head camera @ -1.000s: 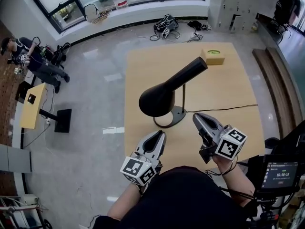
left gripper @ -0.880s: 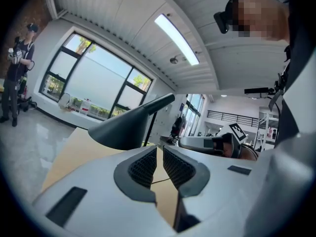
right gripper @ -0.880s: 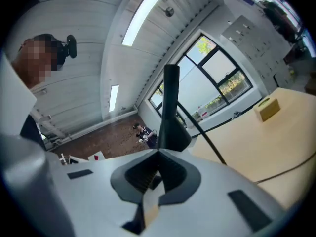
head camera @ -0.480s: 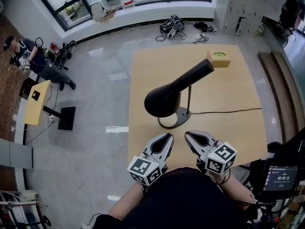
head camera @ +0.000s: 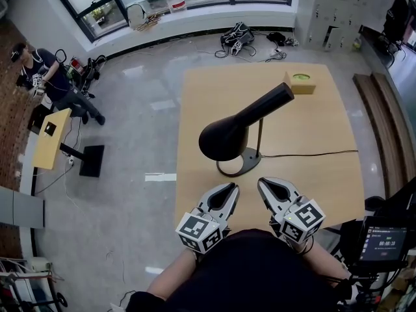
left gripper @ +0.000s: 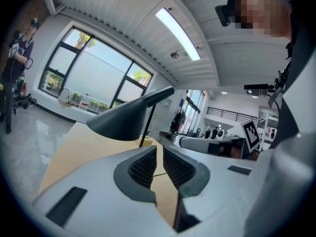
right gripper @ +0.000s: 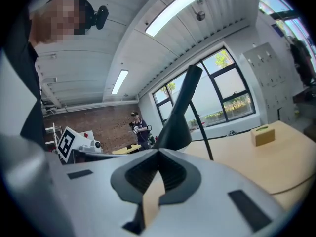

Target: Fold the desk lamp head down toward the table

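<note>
Two hand-held tools hover over the near edge of the light wooden tabletop [head camera: 312, 129], both empty: the left tool [head camera: 229, 190] has its jaws a narrow slit apart, the right tool [head camera: 264, 186] has them pressed together. Just beyond them, the black cone-headed desk lamp [head camera: 227, 135] stands near the tabletop's middle, its head slanting towards the left edge, touched by neither tool.

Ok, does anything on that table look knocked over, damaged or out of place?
Nothing stands out. The desk lamp stands upright on its base, its cord runs flat to the right edge of the table, and the small box sits squarely near the far edge.
</note>
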`<state>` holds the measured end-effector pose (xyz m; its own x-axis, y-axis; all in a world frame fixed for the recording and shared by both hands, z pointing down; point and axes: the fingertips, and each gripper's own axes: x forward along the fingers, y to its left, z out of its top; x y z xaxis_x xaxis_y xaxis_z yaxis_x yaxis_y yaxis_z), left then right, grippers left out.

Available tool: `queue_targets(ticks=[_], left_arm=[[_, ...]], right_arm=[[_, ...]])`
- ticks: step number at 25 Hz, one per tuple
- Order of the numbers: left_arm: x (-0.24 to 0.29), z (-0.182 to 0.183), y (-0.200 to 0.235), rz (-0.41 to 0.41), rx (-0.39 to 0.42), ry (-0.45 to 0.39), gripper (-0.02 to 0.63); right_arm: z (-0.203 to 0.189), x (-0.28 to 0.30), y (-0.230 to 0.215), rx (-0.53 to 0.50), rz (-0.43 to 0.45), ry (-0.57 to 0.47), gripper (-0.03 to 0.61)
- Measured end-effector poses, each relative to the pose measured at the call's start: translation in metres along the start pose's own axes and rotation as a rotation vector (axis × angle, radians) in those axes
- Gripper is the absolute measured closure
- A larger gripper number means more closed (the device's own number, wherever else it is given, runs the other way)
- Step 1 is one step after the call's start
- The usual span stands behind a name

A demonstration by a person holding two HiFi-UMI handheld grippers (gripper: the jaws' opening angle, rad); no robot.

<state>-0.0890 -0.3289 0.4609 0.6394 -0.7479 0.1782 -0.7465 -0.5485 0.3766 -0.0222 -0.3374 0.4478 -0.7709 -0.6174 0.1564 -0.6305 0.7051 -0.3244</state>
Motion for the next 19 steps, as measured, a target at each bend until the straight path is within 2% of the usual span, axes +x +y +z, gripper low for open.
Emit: queue_targets(ticks=[19], left_arm=[[0.0005, -0.0009, 0.0041, 0.002, 0.006, 0.013, 0.569]], right_arm=[[0.0029, 0.0027, 0.0003, -0.019, 0.001, 0.003, 0.574]])
